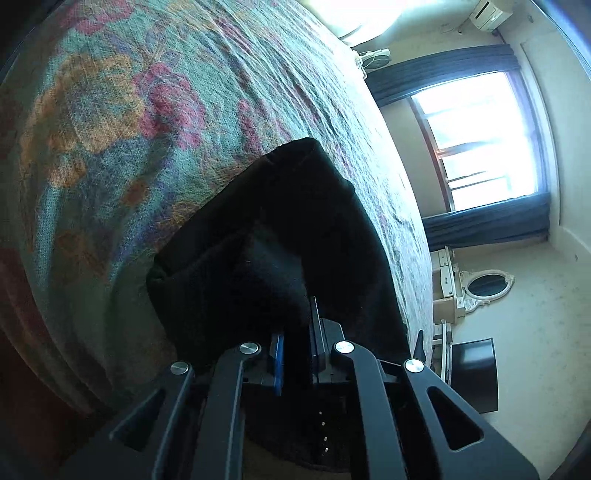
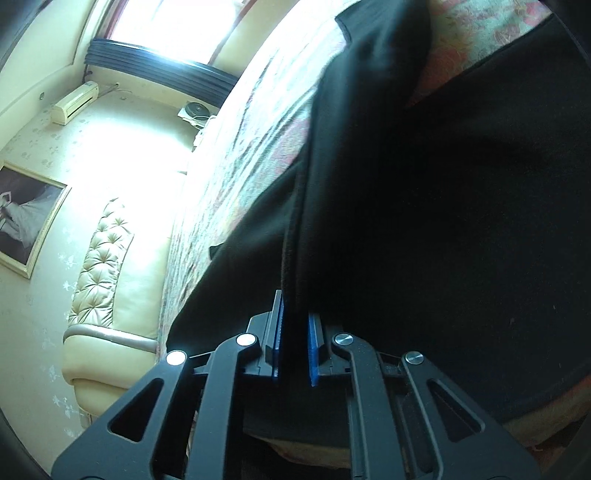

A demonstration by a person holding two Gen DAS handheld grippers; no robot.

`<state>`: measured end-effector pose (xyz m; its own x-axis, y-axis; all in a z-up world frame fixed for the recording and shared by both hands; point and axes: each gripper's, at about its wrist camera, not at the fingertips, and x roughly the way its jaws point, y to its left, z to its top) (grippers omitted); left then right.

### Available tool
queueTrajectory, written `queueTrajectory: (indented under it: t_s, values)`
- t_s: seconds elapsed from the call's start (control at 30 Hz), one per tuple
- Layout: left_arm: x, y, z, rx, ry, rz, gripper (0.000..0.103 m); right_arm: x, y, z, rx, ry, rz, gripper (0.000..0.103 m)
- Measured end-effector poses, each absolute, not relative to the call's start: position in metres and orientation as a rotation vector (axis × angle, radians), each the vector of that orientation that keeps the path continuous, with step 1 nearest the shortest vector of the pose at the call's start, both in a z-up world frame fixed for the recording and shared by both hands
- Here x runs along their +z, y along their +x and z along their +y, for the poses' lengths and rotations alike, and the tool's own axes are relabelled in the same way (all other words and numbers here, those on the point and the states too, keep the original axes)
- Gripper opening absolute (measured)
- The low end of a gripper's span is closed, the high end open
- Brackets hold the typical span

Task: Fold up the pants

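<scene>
We are looking along both tools at a pair of black pants (image 1: 280, 229) lying on a bed covered with a floral bedspread (image 1: 122, 122).

In the left wrist view, the left tool (image 1: 299, 332) is clamping a thick fold of the black fabric between its jaws, which are standing drawn close together on the cloth. The pants are bunching up just ahead of the tool and running away across the bedspread, ending in a hemmed edge farther up the bed. Beyond the bed's edge we are seeing a window (image 1: 480, 144) with dark curtains, an air conditioner (image 1: 491, 14) high on the wall, an oval mirror (image 1: 487, 284) in a pale ornate frame, and a dark screen (image 1: 474, 373) near the floor.

In the right wrist view, the right tool (image 2: 295, 332) is pinching an edge of the pants (image 2: 424, 221), its blue pads (image 2: 314, 347) pressing on a narrow ridge of black cloth that is rising between them. No earlier picture is given, so we are telling only that grip. The fabric is spreading wide to the right of the tool and filling most of that side, while a second strip is trailing up toward the top of the frame. The bedspread (image 2: 236, 177) is showing pale and washed out to the left of the cloth. Beyond it we are seeing a cream tufted headboard (image 2: 99, 266), a framed picture (image 2: 26, 218) on the wall, another air conditioner (image 2: 74, 103), and a small round fan (image 2: 197, 110).
</scene>
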<state>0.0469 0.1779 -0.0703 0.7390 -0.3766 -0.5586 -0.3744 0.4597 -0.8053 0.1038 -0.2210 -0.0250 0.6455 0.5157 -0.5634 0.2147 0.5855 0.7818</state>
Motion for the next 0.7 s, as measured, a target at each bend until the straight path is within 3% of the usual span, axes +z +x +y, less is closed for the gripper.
queueTrajectory:
  t_s: [0.13, 0.33, 0.43, 0.47, 0.5, 0.53, 0.57, 0.6, 0.63, 0.7]
  values:
    - [-0.064, 0.03, 0.187, -0.011, -1.128, 0.768, 0.01, -0.013, 0.074, -0.216, 0.253, 0.94, 0.879, 0.01]
    - [-0.094, 0.019, 0.198, 0.001, -1.159, 0.832, 0.01, -0.058, 0.05, -0.219, 0.243, 0.95, 0.961, 0.01]
    - [-0.086, 0.016, 0.202, -0.027, -1.152, 0.829, 0.012, -0.047, 0.048, -0.224, 0.251, 0.958, 0.961, 0.023]
    - [-0.08, 0.014, 0.203, -0.034, -1.125, 0.82, 0.013, -0.037, 0.045, -0.227, 0.238, 0.929, 0.949, 0.034]
    - [-0.072, 0.01, 0.203, -0.033, -1.087, 0.812, 0.018, -0.027, 0.044, -0.231, 0.22, 0.898, 0.931, 0.043]
    - [-0.063, 0.007, 0.202, -0.017, -1.042, 0.8, 0.02, -0.015, 0.042, -0.238, 0.196, 0.86, 0.902, 0.045]
    - [-0.053, 0.003, 0.2, 0.005, -0.99, 0.783, 0.029, 0.0, 0.043, -0.246, 0.167, 0.809, 0.873, 0.049]
    - [-0.042, 0.0, 0.198, 0.016, -0.939, 0.763, 0.042, 0.013, 0.049, -0.252, 0.145, 0.754, 0.851, 0.052]
    - [-0.032, -0.001, 0.193, 0.021, -0.895, 0.74, 0.05, 0.028, 0.057, -0.259, 0.124, 0.696, 0.818, 0.053]
    - [-0.011, 0.003, 0.181, 0.0, -0.828, 0.682, 0.076, 0.055, 0.093, -0.275, 0.072, 0.584, 0.775, 0.072]
